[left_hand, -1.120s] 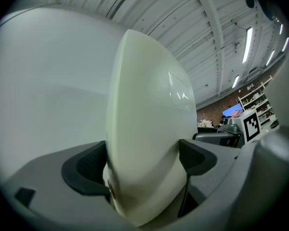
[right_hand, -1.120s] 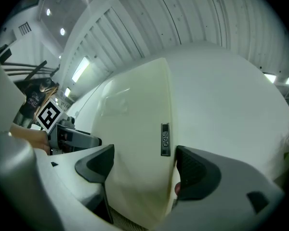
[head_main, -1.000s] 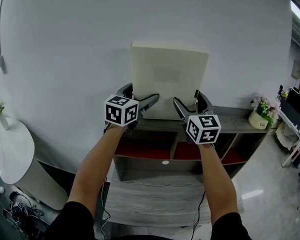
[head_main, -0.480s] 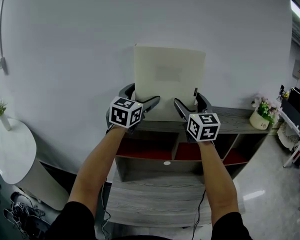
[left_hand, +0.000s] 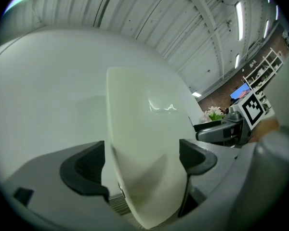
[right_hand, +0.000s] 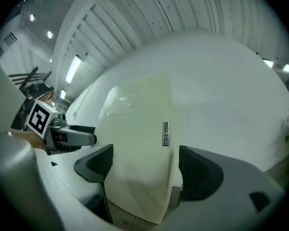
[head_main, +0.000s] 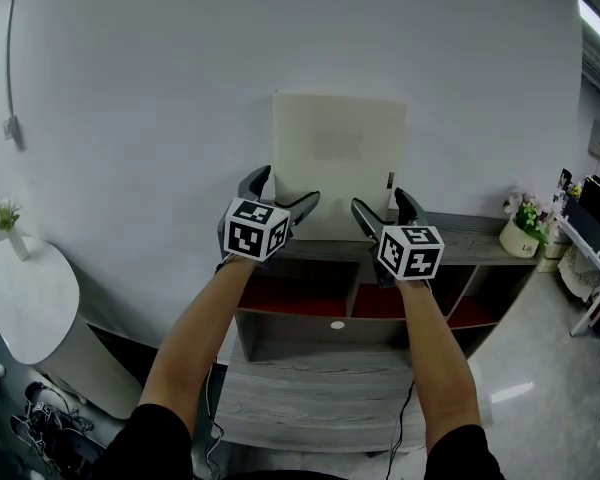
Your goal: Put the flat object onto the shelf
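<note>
While the left gripper has its jaws spread wide around one bottom corner of the cream board, the right gripper does the same at the other corner, and neither squeezes it. The board stands up on the grey shelf, right by the white wall.

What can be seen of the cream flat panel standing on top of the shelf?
The cream panel is a plain, smooth, thin rectangle that looks rigid, with a small dark tag near its right edge. It stands upright on its lower edge on the grey wood-grain shelf top, against or very near the white wall; whether they touch cannot be told. The left gripper and right gripper straddle its lower corners, jaws apart.
</note>
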Motion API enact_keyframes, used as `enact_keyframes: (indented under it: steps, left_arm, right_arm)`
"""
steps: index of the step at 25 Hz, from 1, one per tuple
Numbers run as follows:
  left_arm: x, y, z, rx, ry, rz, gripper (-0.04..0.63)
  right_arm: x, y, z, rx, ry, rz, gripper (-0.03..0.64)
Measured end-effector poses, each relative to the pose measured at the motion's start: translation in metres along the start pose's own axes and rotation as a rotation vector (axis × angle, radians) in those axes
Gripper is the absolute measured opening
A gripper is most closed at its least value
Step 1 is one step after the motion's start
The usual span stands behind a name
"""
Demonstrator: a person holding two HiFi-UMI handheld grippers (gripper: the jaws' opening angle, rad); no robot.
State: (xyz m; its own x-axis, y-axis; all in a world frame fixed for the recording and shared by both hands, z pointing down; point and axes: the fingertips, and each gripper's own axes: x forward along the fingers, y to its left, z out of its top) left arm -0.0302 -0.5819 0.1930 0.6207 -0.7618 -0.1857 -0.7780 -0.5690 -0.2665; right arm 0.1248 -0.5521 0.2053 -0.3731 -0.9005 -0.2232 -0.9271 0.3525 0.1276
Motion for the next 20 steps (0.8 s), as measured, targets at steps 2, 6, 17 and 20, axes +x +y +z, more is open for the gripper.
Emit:
enact_keyframes:
  steps: [2,6,17,20]
  left_arm:
    - [-0.005,0.000,0.003,-0.003,-0.012,0.019,0.474]
    - [-0.012,-0.005,0.003,-0.016,-0.015,0.024,0.474]
    - [-0.094,-0.032,0.030,-0.104,-0.183,0.055,0.472]
    - [-0.126,-0.053,0.022,-0.040,-0.195,0.066,0.455]
  right_arm:
    - [-0.004,0.002,0.000,-0.018,0.002,-0.003,0.419]
    - [-0.010,0.010,0.004,-0.049,0.001,0.005,0.419]
    - [-0.085,0.055,0.038,-0.053,-0.178,0.067,0.419]
    - [-0.117,0.077,0.033,-0.109,-0.218,0.079,0.417]
